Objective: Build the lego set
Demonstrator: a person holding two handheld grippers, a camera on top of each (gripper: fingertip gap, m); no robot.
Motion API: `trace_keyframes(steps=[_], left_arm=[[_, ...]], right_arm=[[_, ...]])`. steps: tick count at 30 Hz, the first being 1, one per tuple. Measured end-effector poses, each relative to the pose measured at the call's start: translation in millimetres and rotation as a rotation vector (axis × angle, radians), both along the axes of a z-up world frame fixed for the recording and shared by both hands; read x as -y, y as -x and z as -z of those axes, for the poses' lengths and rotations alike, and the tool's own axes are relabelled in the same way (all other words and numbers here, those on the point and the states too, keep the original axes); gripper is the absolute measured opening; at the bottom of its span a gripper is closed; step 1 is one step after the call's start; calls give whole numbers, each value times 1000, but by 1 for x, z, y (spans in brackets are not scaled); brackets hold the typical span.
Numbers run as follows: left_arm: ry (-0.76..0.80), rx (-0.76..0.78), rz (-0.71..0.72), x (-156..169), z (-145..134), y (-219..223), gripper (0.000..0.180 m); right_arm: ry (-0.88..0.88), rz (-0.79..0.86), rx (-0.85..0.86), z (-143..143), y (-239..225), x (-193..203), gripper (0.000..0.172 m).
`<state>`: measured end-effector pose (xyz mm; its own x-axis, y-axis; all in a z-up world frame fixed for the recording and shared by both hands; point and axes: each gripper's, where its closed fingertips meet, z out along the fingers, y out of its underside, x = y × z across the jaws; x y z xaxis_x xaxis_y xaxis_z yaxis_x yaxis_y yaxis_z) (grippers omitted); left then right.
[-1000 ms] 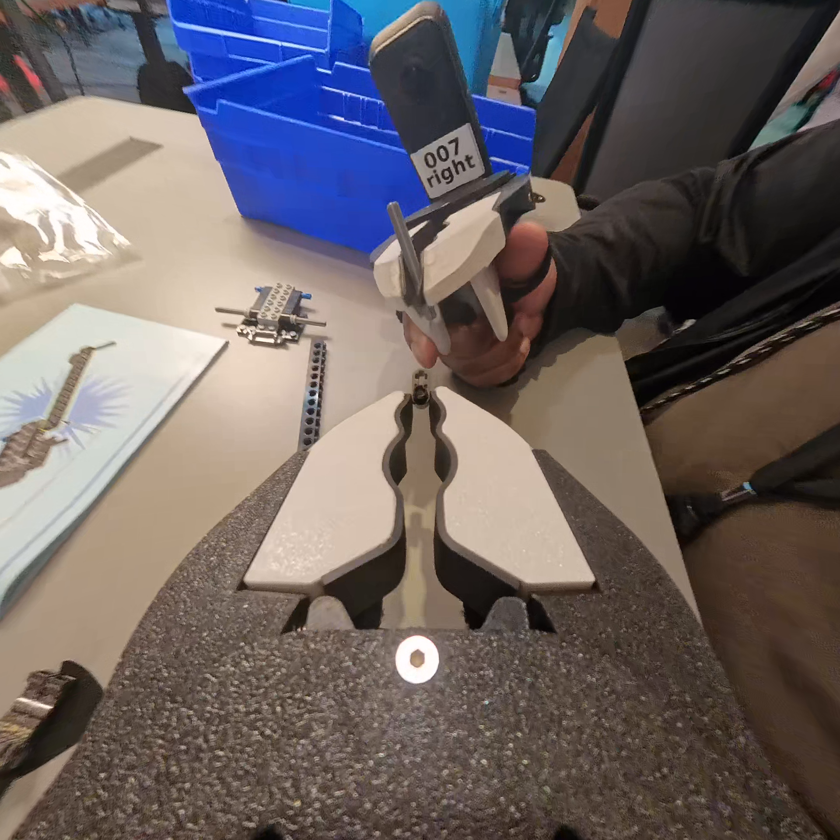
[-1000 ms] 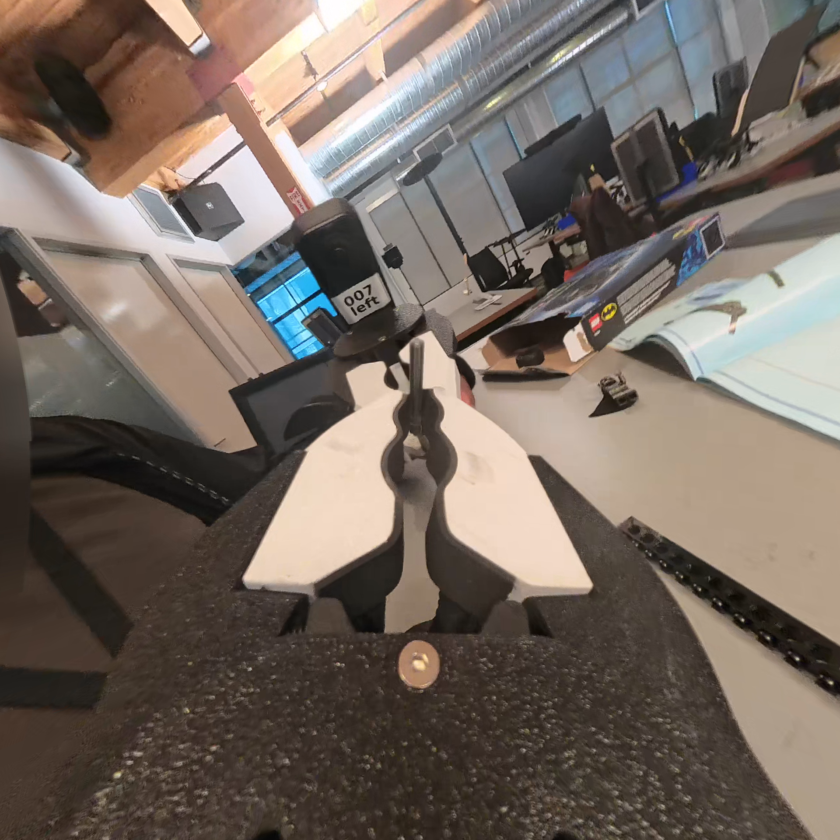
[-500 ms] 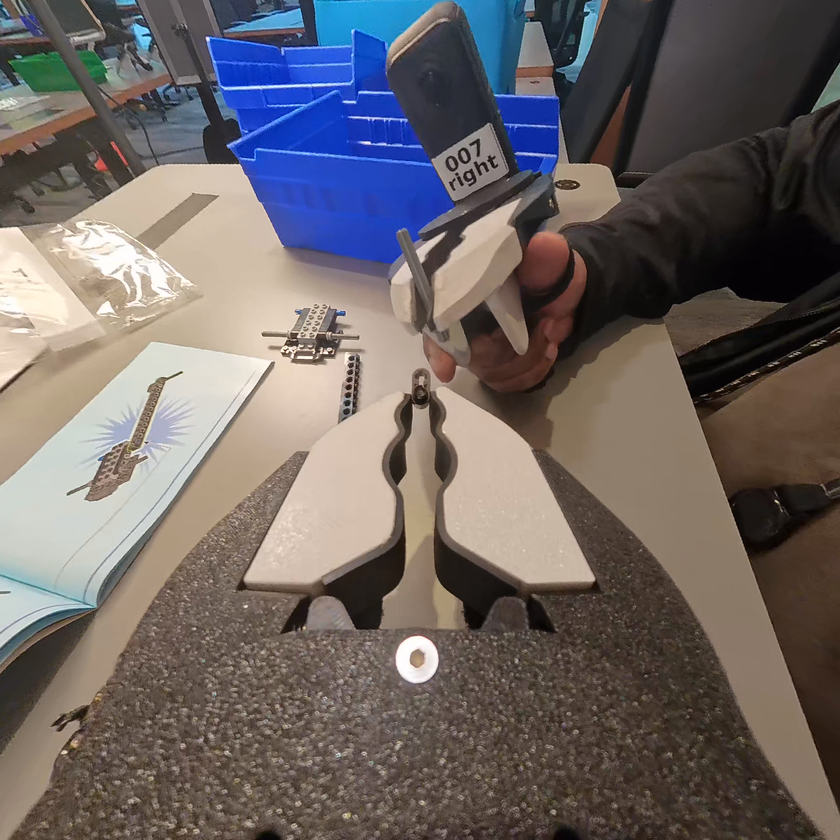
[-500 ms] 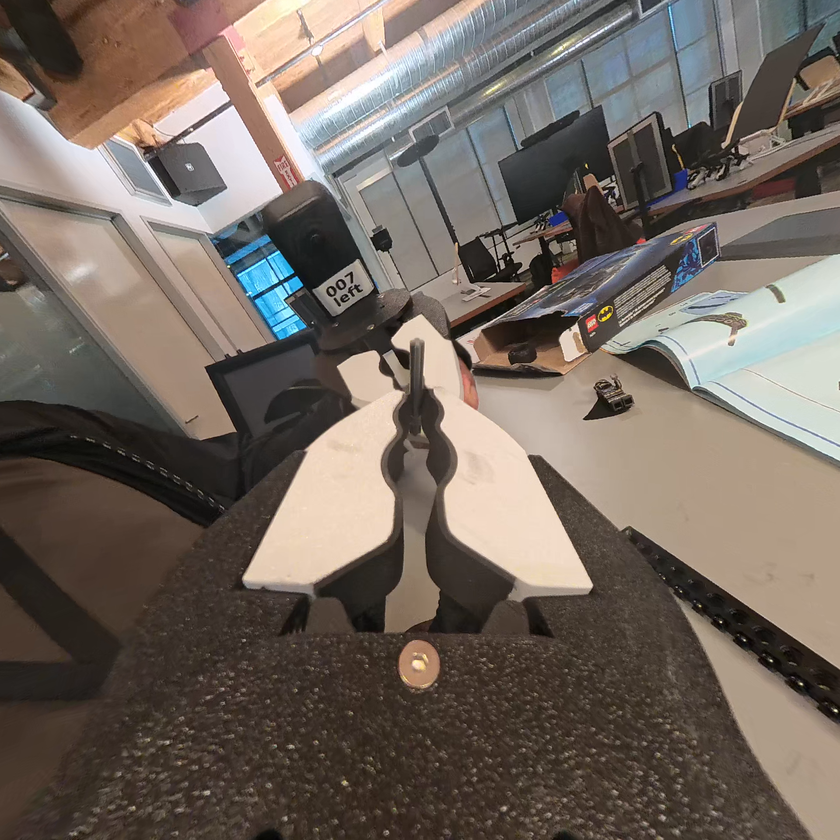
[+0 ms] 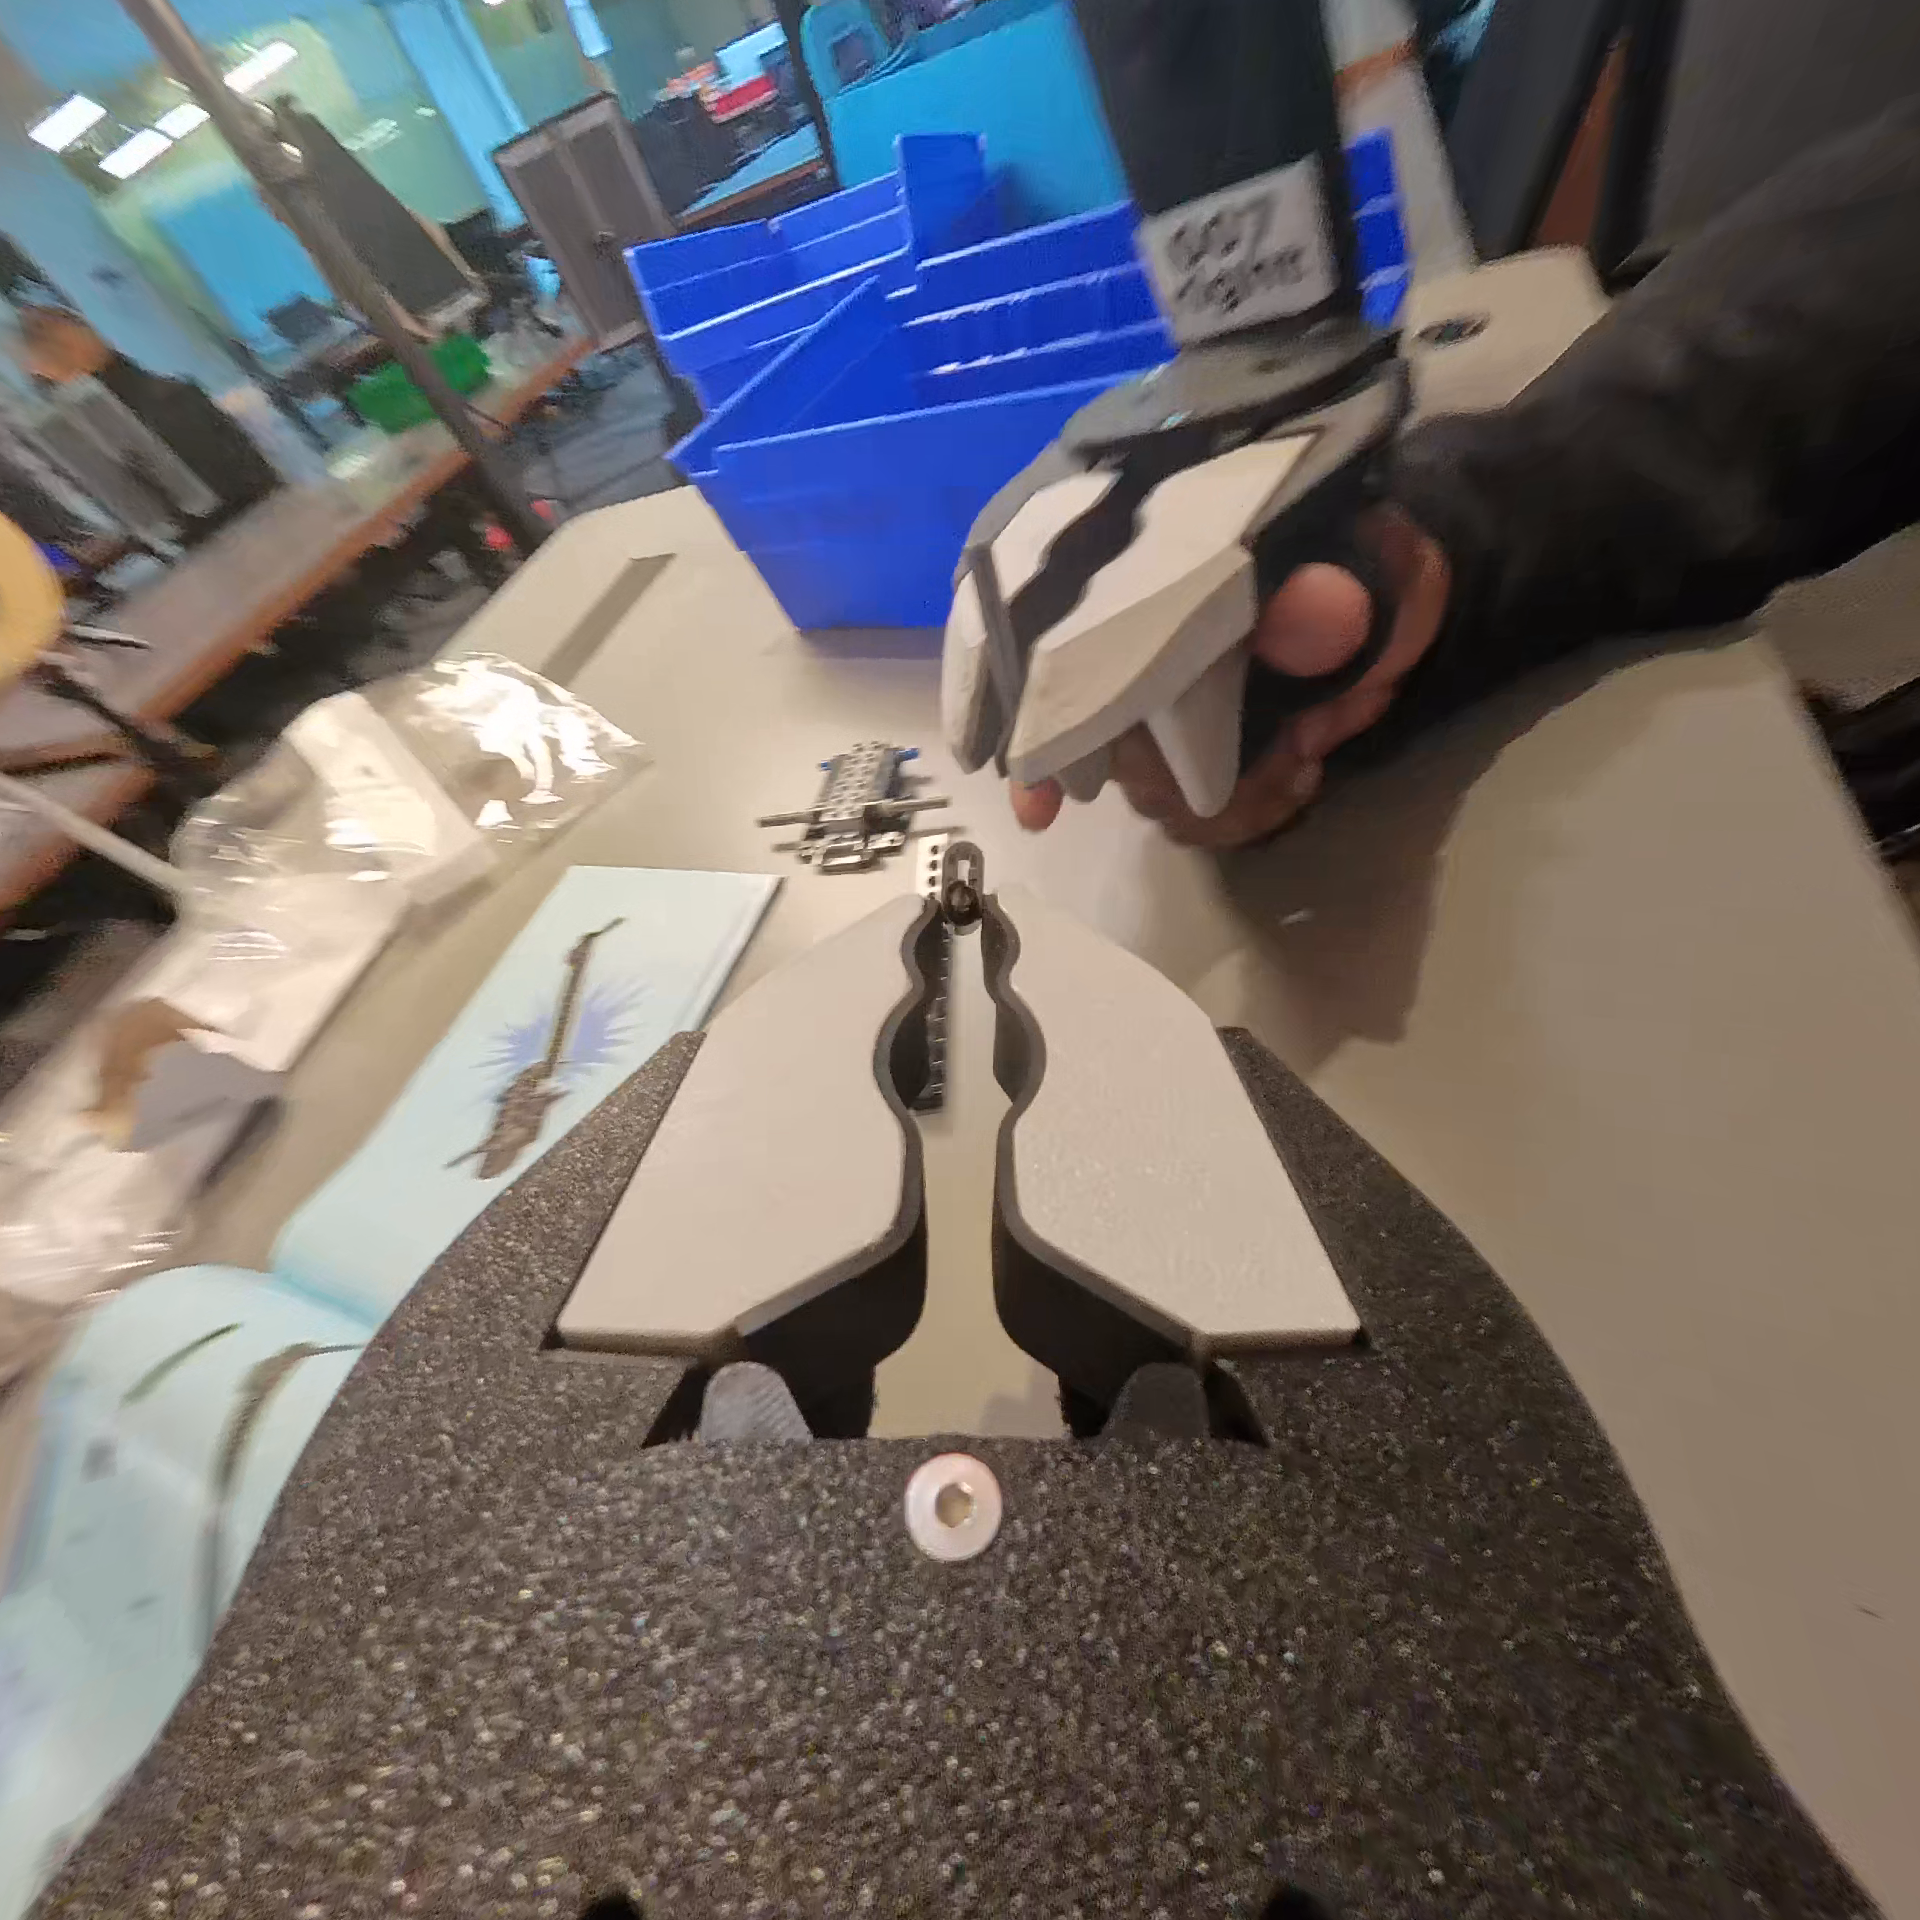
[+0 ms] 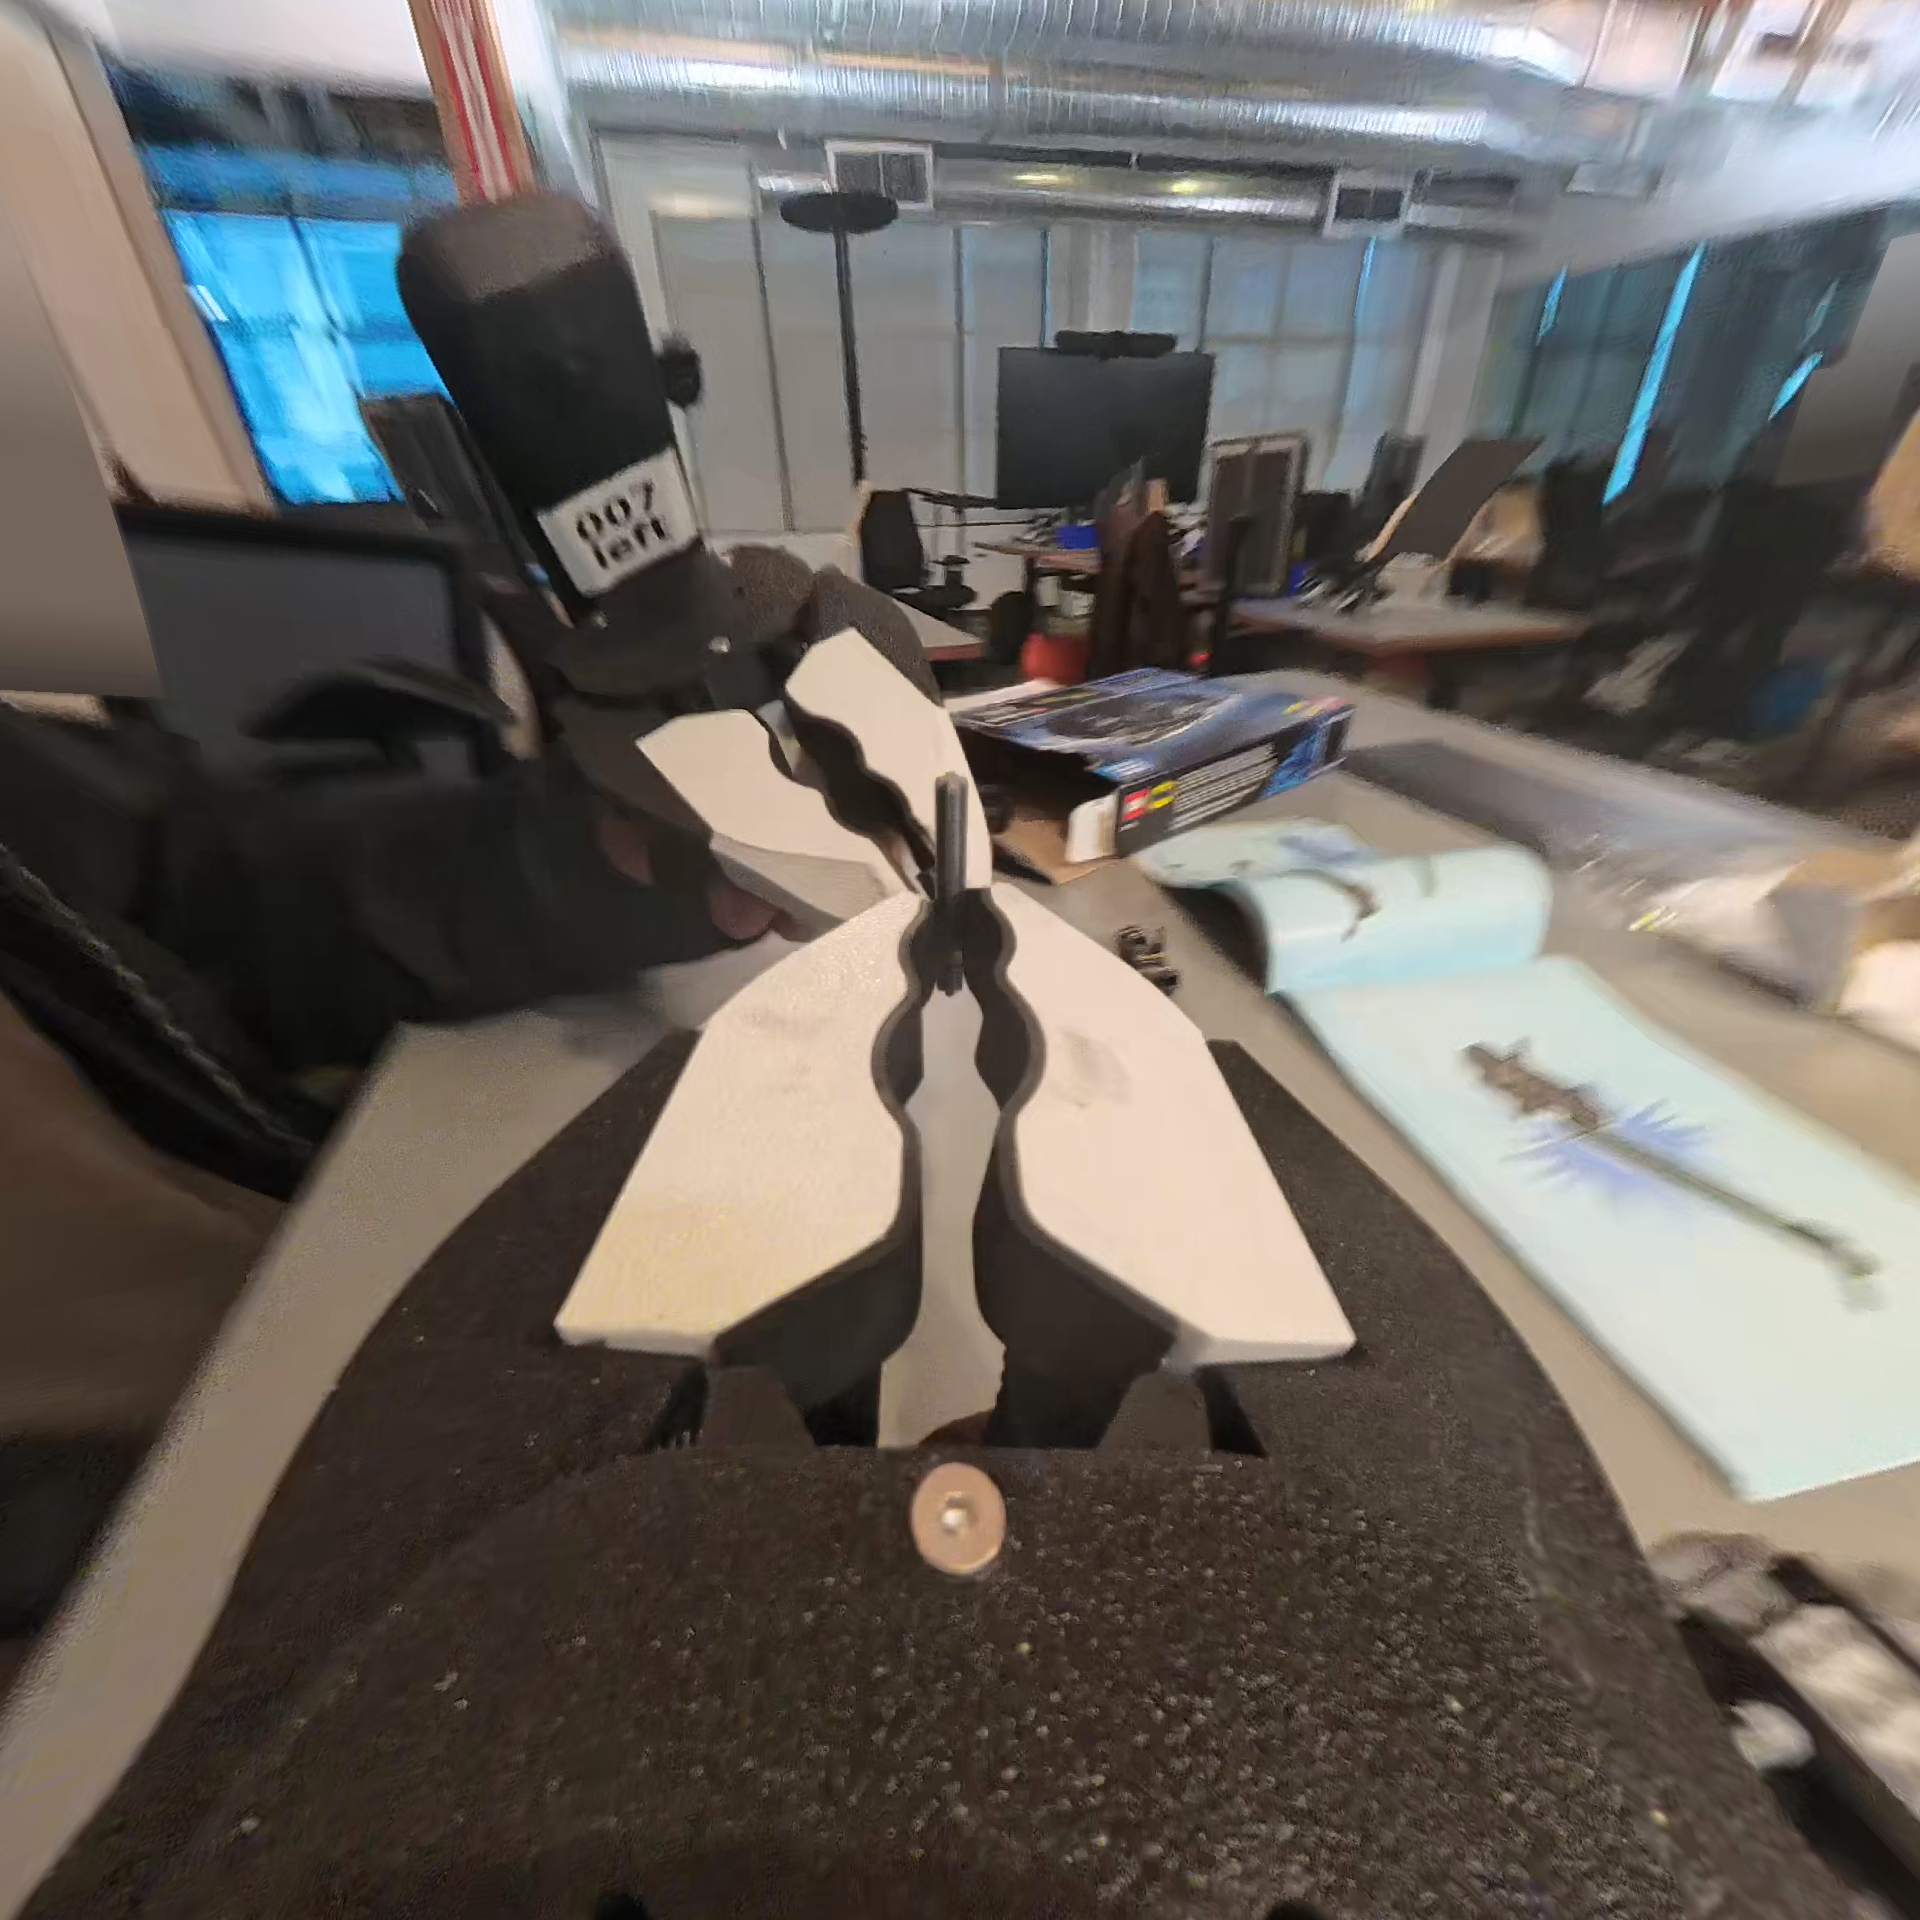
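a: what does the left gripper (image 5: 961,914) have?
b: its two pale fingers are closed on a small dark connector piece (image 5: 962,883), pinched right at the tips. the piece sticks out past them, above the grey table (image 5: 1558,1039).

a: and the right gripper (image 6: 948,914)?
b: it clamps a thin dark axle rod (image 6: 950,831), which stands up past the fingertips. the left view shows that same rod pinned between the right gripper's pads.

a: how do the two sit to each other?
b: near, tips angled toward one another, apart. a hand (image 5: 1309,665) in a dark sleeve grips the right one.

a: what lies around them?
b: just beyond the left tips, a small grey brick assembly (image 5: 857,800) with axles, and a dark holed beam (image 5: 940,1029) under the fingers. a pale blue instruction booklet (image 5: 582,1039) lies to the left, clear plastic bags (image 5: 416,748) past it, blue bins (image 5: 935,416) at the back. the right view adds an opened dark blue box (image 6: 1174,748).
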<state>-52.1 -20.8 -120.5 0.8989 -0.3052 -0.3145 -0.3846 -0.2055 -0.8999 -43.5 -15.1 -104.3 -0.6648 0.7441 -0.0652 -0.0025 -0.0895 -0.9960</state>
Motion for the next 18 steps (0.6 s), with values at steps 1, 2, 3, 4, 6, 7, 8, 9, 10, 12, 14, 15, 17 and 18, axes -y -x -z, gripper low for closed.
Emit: trace_keyframes(steps=[1,2,3,4,6,7,8,9,10,12,14,15,17,18], left_arm=[[-10,-63,-30,-1,0,2,7],[-22,-124,-56,-3,-1,4,7],[-35,-184,-82,-4,-2,6,7],[-50,-240,-108,-5,-4,9,7],[-77,-330,-142,-6,-9,12,7],[-96,-372,-161,-7,-13,14,7],[-114,-415,-178,-7,-17,16,7],[-130,-459,-195,-7,-22,17,7],[-147,-499,-211,-7,-27,19,7],[-185,-546,-233,-8,-36,20,7],[-221,-536,-250,-10,-43,19,7],[-238,-525,-262,-11,-45,18,7],[-260,-523,-289,-11,-46,16,7],[-267,-526,-305,-11,-47,15,7]], right_arm=[[-89,39,-71,-1,-2,1,5],[-174,76,-148,-4,-4,2,5],[-246,106,-225,-8,-7,5,5],[-306,133,-295,-12,-10,8,5],[-394,191,-411,-21,-13,12,5],[-423,225,-460,-25,-14,13,5],[-446,257,-505,-30,-14,14,5],[-457,286,-541,-35,-13,14,5],[-456,307,-568,-40,-12,14,5],[-426,337,-599,-48,-10,14,5],[-376,371,-613,-53,-6,12,5],[-337,386,-612,-55,-4,10,5],[-242,382,-581,-57,-2,8,5],[-189,364,-560,-59,-2,8,5]])
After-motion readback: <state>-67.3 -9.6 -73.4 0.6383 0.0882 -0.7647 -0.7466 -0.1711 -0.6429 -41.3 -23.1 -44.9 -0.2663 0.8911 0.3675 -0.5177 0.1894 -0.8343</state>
